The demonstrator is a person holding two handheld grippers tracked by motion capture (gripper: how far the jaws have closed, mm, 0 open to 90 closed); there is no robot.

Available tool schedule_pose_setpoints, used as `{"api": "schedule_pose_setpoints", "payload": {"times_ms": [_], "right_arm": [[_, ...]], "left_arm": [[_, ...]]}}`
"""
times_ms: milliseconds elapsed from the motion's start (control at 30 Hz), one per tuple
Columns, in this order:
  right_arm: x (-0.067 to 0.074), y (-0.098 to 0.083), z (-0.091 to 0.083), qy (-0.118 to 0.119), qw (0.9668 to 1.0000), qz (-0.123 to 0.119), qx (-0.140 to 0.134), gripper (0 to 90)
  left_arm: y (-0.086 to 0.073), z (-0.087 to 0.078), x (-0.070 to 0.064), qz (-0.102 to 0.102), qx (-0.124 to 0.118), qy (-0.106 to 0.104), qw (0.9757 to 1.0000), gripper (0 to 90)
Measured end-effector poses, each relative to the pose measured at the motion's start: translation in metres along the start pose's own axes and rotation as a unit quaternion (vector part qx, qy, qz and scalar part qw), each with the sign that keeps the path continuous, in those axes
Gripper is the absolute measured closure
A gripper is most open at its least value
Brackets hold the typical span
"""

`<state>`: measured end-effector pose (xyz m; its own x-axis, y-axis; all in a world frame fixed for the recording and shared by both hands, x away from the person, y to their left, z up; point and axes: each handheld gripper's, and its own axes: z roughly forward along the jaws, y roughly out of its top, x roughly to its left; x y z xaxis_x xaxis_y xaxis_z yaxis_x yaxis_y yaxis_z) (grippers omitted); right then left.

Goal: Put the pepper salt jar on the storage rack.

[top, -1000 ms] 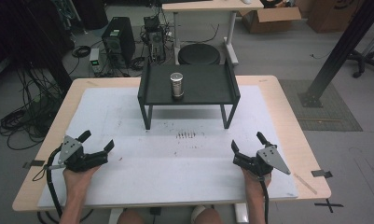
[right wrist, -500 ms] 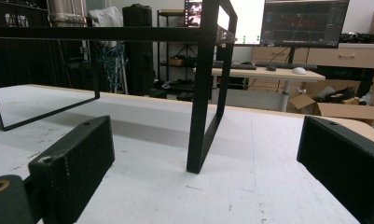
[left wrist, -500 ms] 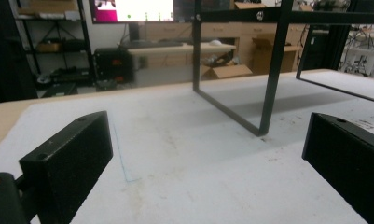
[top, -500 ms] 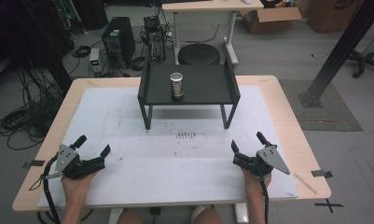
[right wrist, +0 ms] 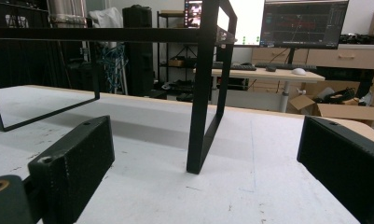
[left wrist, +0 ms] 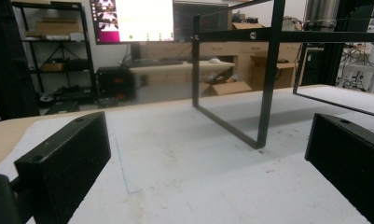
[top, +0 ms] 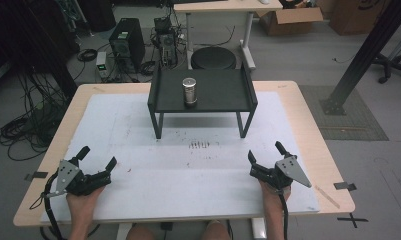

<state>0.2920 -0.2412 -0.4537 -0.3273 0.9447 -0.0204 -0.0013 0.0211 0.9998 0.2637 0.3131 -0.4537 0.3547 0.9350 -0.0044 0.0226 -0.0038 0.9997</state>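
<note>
Resting apart, left gripper [top: 97, 159], right gripper [top: 266, 154]

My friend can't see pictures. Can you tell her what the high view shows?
A metal can stands on a black raised shelf at the far side of a white-topped table. Near the front edge, a person's hands hold the left hand-held gripper and right hand-held gripper, both open and empty.

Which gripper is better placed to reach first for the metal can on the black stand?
Probably the left gripper: the metal can stands left of centre on the black stand. The right gripper is also open but looks slightly farther away.
</note>
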Motion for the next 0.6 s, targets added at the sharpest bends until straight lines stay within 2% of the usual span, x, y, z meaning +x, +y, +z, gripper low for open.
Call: {"api": "schedule_pose_setpoints", "payload": {"times_ms": [600], "right_arm": [[0.0011, 0.0000, -0.0001, 0.000, 1.0000, -0.005, 0.000, 3.4]], "left_arm": [[0.0001, 0.0005, 0.0007, -0.003, 0.003, 0.000, 1.0000, 0.6]]}}
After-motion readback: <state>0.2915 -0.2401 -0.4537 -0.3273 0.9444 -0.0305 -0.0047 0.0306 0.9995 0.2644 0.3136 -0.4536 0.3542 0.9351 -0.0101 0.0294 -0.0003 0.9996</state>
